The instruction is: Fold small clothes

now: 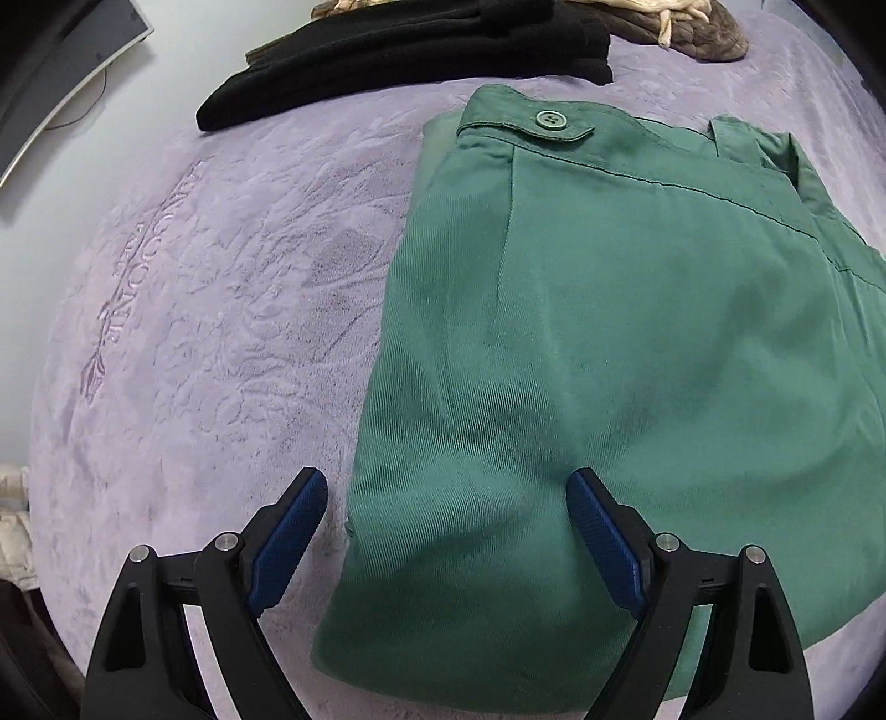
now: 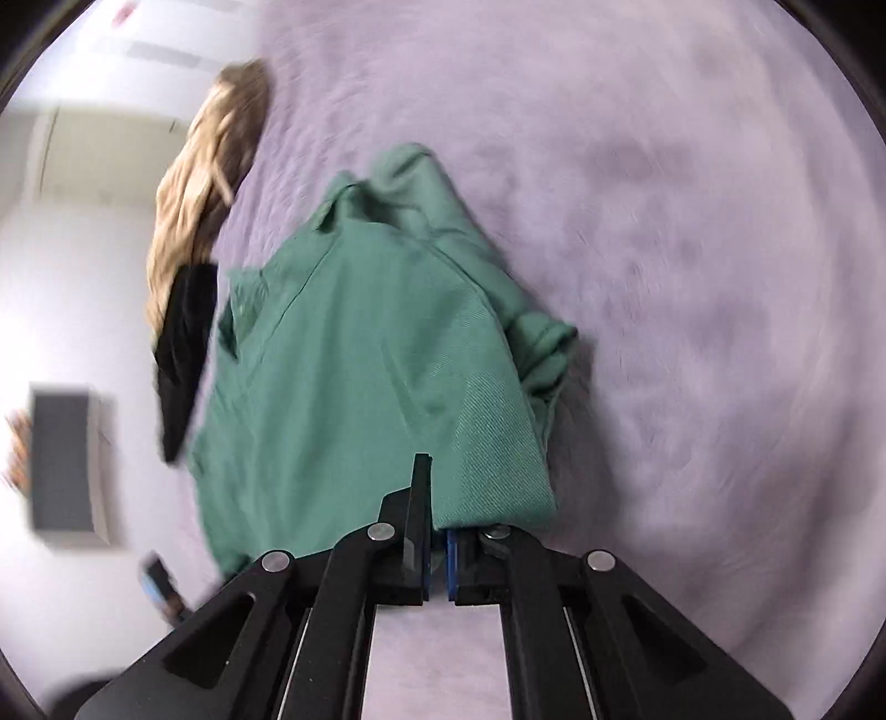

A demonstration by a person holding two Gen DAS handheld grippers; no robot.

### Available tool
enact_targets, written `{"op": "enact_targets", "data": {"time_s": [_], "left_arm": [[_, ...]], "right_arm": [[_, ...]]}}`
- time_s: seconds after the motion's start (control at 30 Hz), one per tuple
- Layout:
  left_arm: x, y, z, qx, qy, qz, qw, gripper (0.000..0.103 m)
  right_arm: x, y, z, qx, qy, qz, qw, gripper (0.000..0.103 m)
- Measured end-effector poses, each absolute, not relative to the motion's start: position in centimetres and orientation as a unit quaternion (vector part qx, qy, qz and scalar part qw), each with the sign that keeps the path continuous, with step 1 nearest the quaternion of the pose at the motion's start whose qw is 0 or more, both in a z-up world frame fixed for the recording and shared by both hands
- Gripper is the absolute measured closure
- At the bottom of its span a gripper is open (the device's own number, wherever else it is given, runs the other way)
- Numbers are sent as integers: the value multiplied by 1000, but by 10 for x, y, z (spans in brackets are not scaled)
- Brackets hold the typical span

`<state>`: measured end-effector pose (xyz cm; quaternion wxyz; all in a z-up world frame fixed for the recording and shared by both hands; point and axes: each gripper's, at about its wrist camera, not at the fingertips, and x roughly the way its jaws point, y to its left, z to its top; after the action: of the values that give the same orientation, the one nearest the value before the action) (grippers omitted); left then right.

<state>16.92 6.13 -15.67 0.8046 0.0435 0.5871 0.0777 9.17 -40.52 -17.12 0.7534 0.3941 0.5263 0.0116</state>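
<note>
The green shorts (image 1: 581,343) lie folded on the purple blanket (image 1: 194,310), with the button (image 1: 550,118) and waistband at the far end. A black pile (image 1: 404,50) and a brown pile (image 1: 698,33) sit past them, near the far edge of the bed.

The left gripper (image 1: 448,531) hangs over the near left corner of the shorts with its jaws wide apart. 1 blue pad (image 1: 290,540) is over the blanket and the other is over the cloth. It holds nothing.

The right gripper (image 2: 437,531) looks closed, its 2 jaws nearly together. The near edge of the shorts (image 2: 360,387) runs right up to its tips. It looks like a bit of cloth is pinched there, but the picture is blurry, so I cannot be sure.

I think the step now is to take the near end and fold it over toward the waistband. To do it well, the left gripper should come down so the corner sits between its pads, then close on all the layers, not just the top 1. Both grippers should lift together and stay level, so the fold comes out straight. Go slow, or the layers may slide apart. Lay the near edge even with the waistband, then let go.
</note>
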Motion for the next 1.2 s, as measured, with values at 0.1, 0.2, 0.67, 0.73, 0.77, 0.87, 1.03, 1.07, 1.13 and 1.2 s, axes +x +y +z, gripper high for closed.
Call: {"op": "enact_targets", "data": {"time_s": [0.1, 0.2, 0.67, 0.73, 0.77, 0.87, 1.03, 1.07, 1.13, 1.2], "left_arm": [[174, 65, -162, 39, 584, 84, 806, 0], [174, 82, -167, 11, 591, 86, 802, 0], [230, 65, -116, 4, 548, 66, 834, 0], [239, 55, -122, 4, 548, 76, 833, 0], [245, 53, -129, 6, 551, 83, 830, 0], [256, 66, -152, 16, 568, 101, 817, 0], [244, 93, -154, -17, 573, 106, 812, 0], [241, 98, -151, -11, 573, 115, 811, 0], [234, 106, -147, -4, 579, 126, 806, 0], [224, 112, -140, 1, 582, 135, 802, 0]], "right_arm": [[97, -415, -197, 366, 565, -10, 739, 99], [90, -423, -225, 415, 575, -22, 704, 96], [157, -387, -132, 254, 511, 47, 820, 83], [189, -370, -143, 233, 533, 47, 812, 83], [195, -370, -150, 227, 544, 44, 807, 83], [196, -388, -176, 212, 571, 14, 793, 91], [168, -441, -196, 292, 569, -20, 769, 92], [164, -444, -195, 295, 568, -18, 768, 92], [157, -443, -187, 291, 569, -15, 769, 87], [156, -436, -179, 282, 568, -13, 774, 79]]}}
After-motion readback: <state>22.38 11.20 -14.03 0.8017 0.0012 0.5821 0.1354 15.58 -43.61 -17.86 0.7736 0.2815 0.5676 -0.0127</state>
